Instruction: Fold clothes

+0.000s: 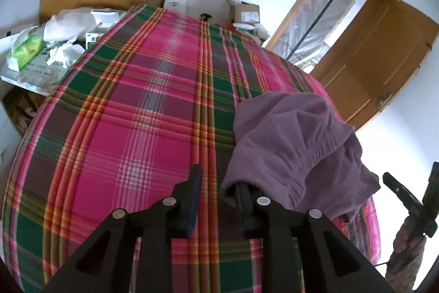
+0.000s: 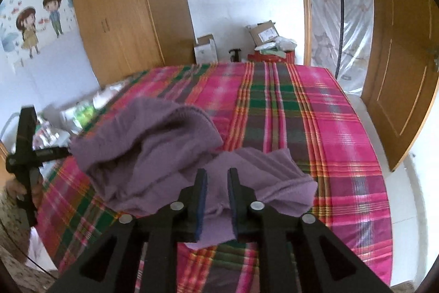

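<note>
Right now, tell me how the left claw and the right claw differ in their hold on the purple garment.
Left claw: wide open, cloth draped over only one finger. Right claw: narrower gap, a fold of the purple garment lying between its fingers, not pinched. Both are black and hover over the plaid bed.

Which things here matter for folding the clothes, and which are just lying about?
For the job: purple garment, plaid bed cover, left gripper, right gripper.
Lying about: tissue pack, cardboard boxes, wardrobe, door.
</note>
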Demonstrator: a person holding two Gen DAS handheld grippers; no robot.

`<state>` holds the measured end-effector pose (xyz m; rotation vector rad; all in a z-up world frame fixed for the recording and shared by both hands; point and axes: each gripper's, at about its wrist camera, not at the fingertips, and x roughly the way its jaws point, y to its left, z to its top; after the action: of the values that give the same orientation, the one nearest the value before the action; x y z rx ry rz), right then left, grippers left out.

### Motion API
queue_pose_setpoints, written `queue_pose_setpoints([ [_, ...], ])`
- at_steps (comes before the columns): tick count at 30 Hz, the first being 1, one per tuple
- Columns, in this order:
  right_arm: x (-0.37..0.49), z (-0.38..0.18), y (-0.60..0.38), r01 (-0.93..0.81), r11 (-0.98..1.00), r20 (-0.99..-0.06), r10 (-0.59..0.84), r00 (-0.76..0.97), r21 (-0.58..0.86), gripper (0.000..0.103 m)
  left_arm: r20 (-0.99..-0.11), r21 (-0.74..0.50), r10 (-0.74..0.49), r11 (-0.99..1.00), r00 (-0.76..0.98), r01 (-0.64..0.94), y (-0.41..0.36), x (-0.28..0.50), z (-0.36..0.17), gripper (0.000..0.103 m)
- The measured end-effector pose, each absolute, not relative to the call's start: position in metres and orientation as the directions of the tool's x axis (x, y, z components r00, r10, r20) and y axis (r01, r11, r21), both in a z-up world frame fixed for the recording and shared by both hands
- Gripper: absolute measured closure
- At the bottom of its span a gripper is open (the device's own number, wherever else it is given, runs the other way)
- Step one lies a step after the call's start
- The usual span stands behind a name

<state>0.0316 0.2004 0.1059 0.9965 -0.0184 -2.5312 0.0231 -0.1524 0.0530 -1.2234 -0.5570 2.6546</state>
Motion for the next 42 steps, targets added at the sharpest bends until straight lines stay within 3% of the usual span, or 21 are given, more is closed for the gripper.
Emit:
queue_pose_setpoints([
  [4, 0.027, 0.109, 0.197, 0.37, -0.911, -0.64, -0.394, -0.66, 0.18, 0.07, -0.687, -0.324, 0.267, -0.945, -0.676, -0.045, -0.145, 0.032, 0.069, 0.073],
  [5, 0.025, 0.109, 0.196, 0.372, -0.911, -0.641, -0.393, -0.659, 0.176, 0.07, -0.688, -0.3, 0.254, -0.953, -0.68, -0.053, -0.141, 0.032, 0.073, 0.066],
  [8, 0.015, 0.107, 0.192, 0.363, -0.913, -0.651, -0.392, -0.65, 0.187, 0.067, -0.689, -0.226, 0.216, -0.971, -0.692, -0.078, -0.129, 0.033, 0.085, 0.064],
  [13, -0.002, 0.1, 0.192, 0.33, -0.915, -0.662, -0.398, -0.635, 0.233, 0.065, -0.662, -0.238, 0.219, -0.968, -0.717, -0.075, -0.136, 0.036, 0.097, 0.062],
  [16, -0.011, 0.096, 0.191, 0.319, -0.916, -0.678, -0.395, -0.62, 0.241, 0.065, -0.69, -0.222, 0.18, -0.975, -0.701, -0.031, -0.142, 0.038, 0.092, 0.062],
  [26, -0.018, 0.089, 0.184, 0.337, -0.911, -0.692, -0.401, -0.6, 0.236, 0.065, -0.761, -0.359, 0.267, -0.933, -0.592, 0.04, -0.18, 0.053, 0.049, 0.059],
  [31, -0.017, 0.084, 0.186, 0.324, -0.914, -0.695, -0.399, -0.598, 0.245, 0.065, -0.667, -0.531, 0.435, -0.847, -0.604, -0.023, -0.197, 0.066, 0.047, 0.059],
  [32, -0.017, 0.084, 0.185, 0.322, -0.914, -0.696, -0.398, -0.597, 0.246, 0.065, -0.645, -0.573, 0.479, -0.819, -0.596, -0.037, -0.201, 0.065, 0.045, 0.054],
  [35, -0.015, 0.082, 0.184, 0.322, -0.914, -0.697, -0.398, -0.597, 0.246, 0.065, -0.643, -0.595, 0.504, -0.803, -0.577, -0.039, -0.205, 0.069, 0.041, 0.051],
  [42, -0.011, 0.083, 0.182, 0.331, -0.913, -0.694, -0.399, -0.599, 0.238, 0.065, -0.691, -0.516, 0.459, -0.854, -0.559, -0.063, -0.193, 0.079, 0.042, 0.051],
])
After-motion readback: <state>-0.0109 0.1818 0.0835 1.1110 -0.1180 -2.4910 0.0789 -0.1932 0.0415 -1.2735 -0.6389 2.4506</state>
